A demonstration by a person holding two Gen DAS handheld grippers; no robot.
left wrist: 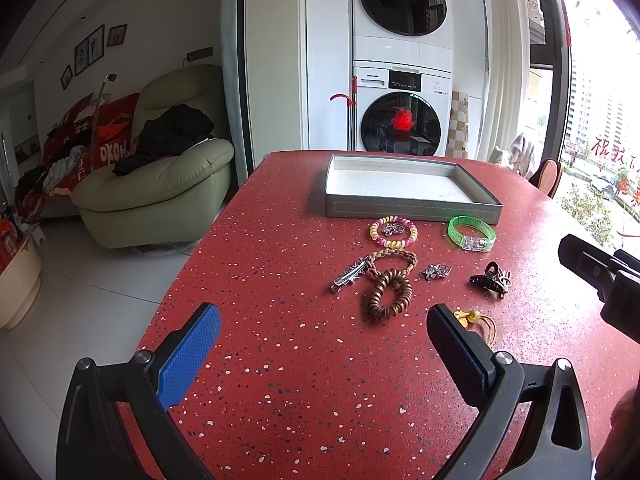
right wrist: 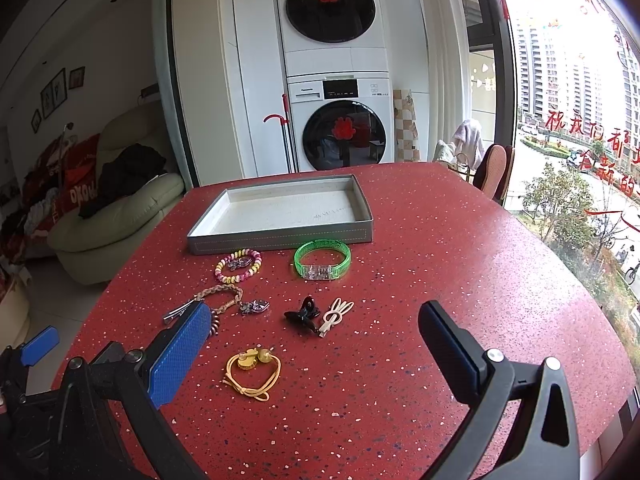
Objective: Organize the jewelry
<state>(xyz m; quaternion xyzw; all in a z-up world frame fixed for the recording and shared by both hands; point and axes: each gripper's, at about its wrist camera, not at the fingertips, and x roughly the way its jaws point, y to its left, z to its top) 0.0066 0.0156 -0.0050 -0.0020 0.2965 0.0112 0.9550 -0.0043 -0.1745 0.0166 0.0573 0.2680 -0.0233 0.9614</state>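
A: Jewelry's all loose mid-frame on the red tabletop point(right wrist: 440, 240), tray point(left wrist: 408, 211) above it bare, so nothing's sorted yet?

B: Yep. Left hand-held gripper point(left wrist: 324, 344) and right hand-held gripper point(right wrist: 316, 344) both hover wide apart, empty, probably lining up a first pick like the green bangle point(right wrist: 322, 260).

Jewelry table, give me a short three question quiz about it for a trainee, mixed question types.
1. True or false: the grey tray already holds jewelry.
2. Which piece lies closest to the tray's front wall? A) green bangle B) yellow hair tie C) black claw clip
3. Fill in: the left hand-held gripper and the right hand-held gripper both have their jaws ____.

Key: 1 false, the tray is empty. 2 A. 3 open, and neither holds anything.
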